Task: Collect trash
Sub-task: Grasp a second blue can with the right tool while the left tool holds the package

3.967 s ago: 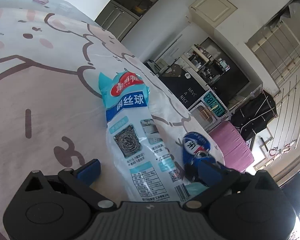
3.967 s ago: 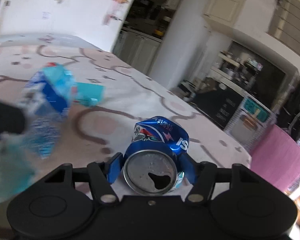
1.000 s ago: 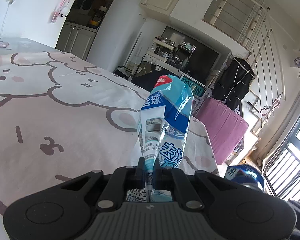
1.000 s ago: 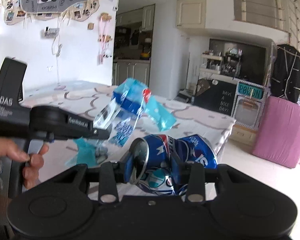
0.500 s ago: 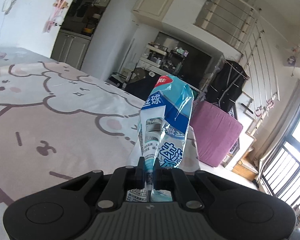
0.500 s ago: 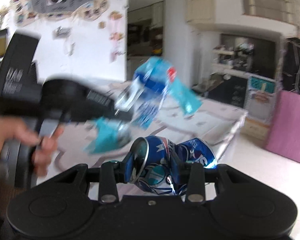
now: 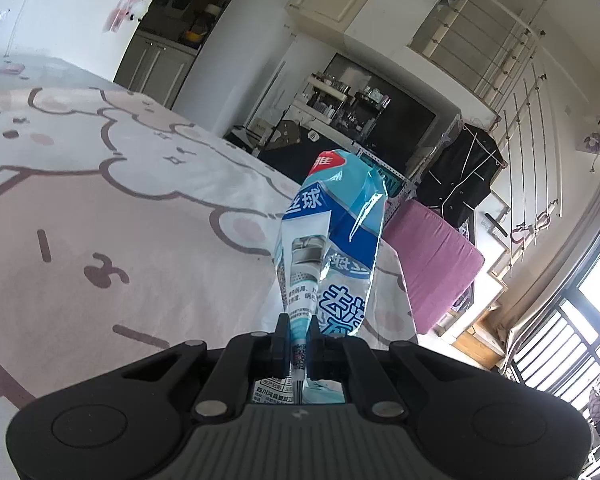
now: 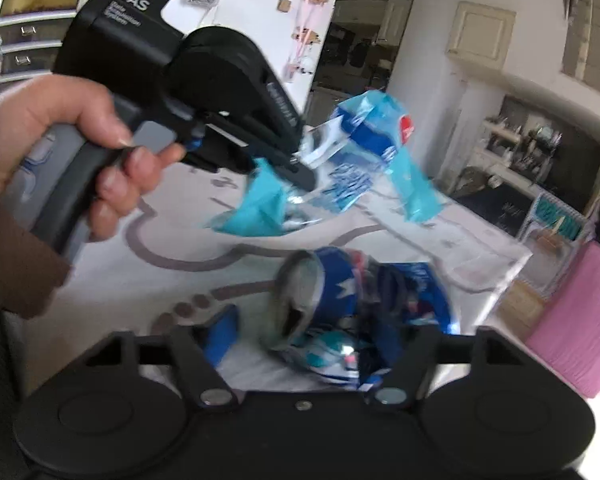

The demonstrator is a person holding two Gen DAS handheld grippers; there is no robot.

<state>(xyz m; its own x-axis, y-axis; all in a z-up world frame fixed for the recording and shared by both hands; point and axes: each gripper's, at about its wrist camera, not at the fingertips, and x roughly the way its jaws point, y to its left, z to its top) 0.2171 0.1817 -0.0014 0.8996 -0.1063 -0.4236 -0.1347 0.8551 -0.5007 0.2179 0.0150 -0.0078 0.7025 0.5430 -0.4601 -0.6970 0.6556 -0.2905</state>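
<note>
While the left gripper (image 7: 298,334) pinches the wrapper (image 7: 332,248), the crushed can (image 8: 356,316) lies sideways between the right gripper's (image 8: 304,334) opening jaws, touching neither pad.

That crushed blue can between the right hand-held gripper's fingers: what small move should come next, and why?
Probably finish spreading the right hand-held gripper so the crushed can drops clear. Its jaws are opening, and a gap already shows beside the can. The left hand-held gripper should likely keep its pinch on the plastic wrapper.

left tool (image 8: 300,168): black, grey grip, white "DAS" | right tool (image 8: 312,336): black, blue pads | sleeve (image 8: 16,264): brown
</note>
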